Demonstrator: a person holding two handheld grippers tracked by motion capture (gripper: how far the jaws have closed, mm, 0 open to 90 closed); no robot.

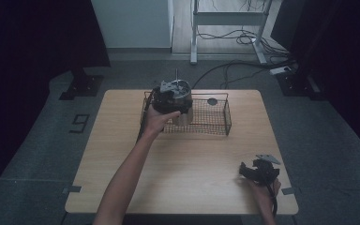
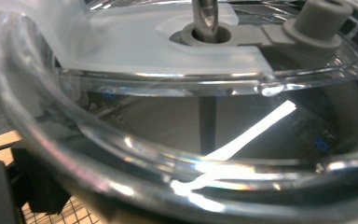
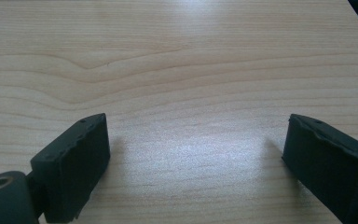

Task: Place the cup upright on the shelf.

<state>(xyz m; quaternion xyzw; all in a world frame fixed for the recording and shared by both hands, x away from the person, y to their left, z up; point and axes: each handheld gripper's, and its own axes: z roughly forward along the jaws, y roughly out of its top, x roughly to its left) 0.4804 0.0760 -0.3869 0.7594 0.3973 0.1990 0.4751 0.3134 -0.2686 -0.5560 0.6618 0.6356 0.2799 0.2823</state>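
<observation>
My left claw (image 1: pixel 172 99) grips the pot's (image 1: pixel 183 98) rim, upright over the basket's (image 1: pixel 218 123) left end; right claw (image 1: pixel 258 171) rests wide on the counter (image 1: pixel 192 164).

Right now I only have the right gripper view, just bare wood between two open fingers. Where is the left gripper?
Observer: The left gripper is at the left end of a wire basket, apparently gripping a metal pot by its rim.
Operator: Does the pot have a lid?
Observer: Yes, a clear lid, with a metal rod through its centre.
Operator: Anything else in the basket?
Observer: A small dark round piece near its far side.
</observation>
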